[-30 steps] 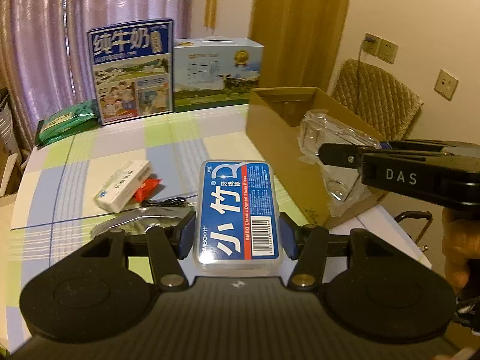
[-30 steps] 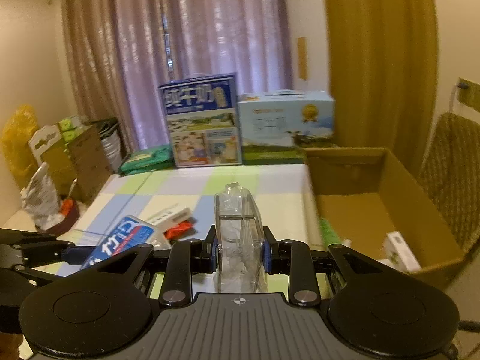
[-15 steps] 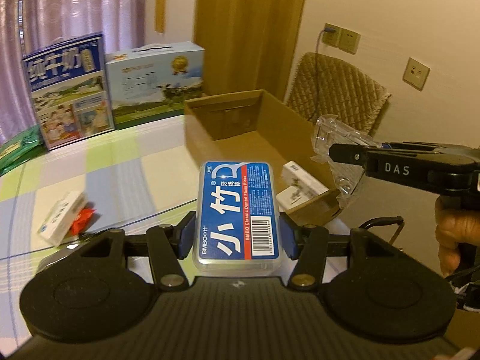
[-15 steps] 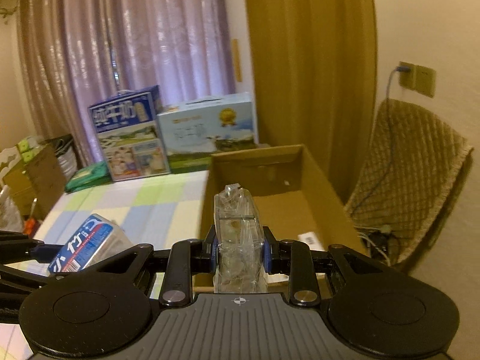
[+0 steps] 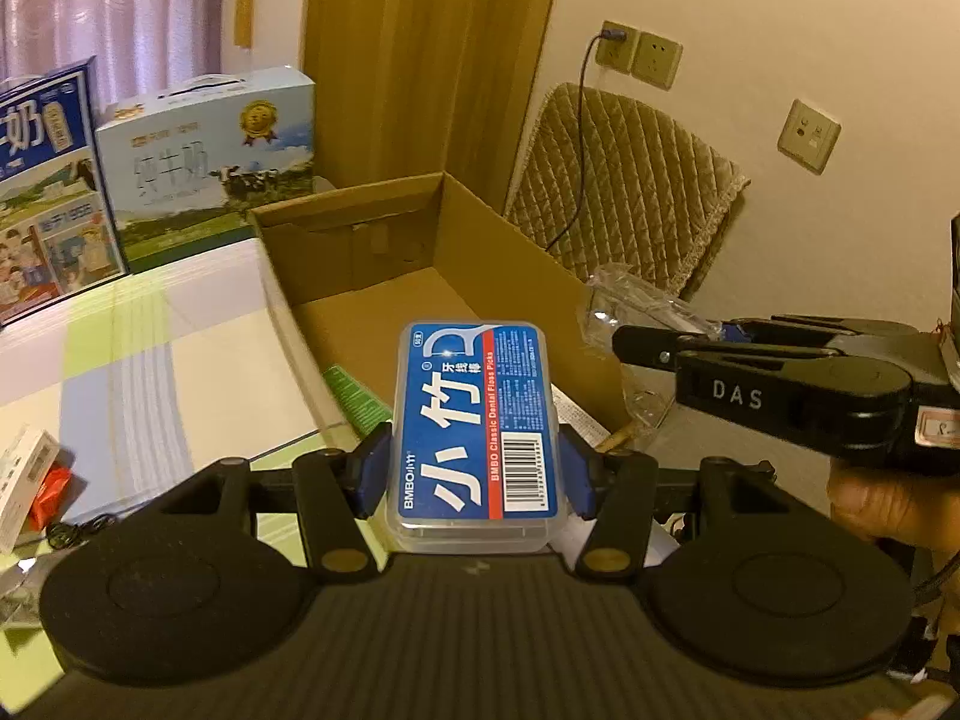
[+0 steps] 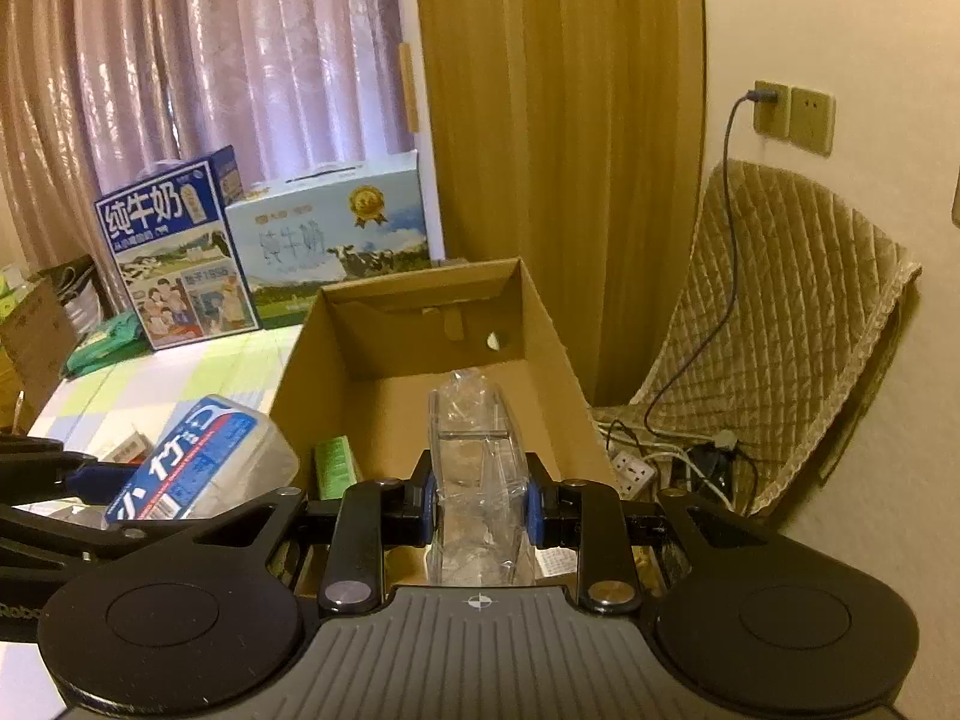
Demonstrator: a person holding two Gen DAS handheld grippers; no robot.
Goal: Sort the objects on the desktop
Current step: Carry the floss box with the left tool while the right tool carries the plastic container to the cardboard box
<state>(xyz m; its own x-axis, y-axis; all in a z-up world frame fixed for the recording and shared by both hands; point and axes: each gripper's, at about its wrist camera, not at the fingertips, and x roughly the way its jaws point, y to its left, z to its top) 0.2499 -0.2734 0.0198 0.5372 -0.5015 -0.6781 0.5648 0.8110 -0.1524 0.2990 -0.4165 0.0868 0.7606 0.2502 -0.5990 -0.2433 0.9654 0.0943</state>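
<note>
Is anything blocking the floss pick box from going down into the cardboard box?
Nothing visible does. The floss pick box, clamped in the left gripper, hangs over the open cardboard box; the small items inside lie low on its floor.

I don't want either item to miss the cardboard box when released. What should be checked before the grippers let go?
1. Left gripper shut on the floss pick box: ok.
2. Right gripper shut on the clear plastic package: ok.
3. Cardboard box open on top: ok.
4. Package above the box's inside: ok in the right wrist view.
5. Floss pick box fully past the near box wall: cannot tell.
6. Bare floor left inside, beside the green item: ok.
</note>
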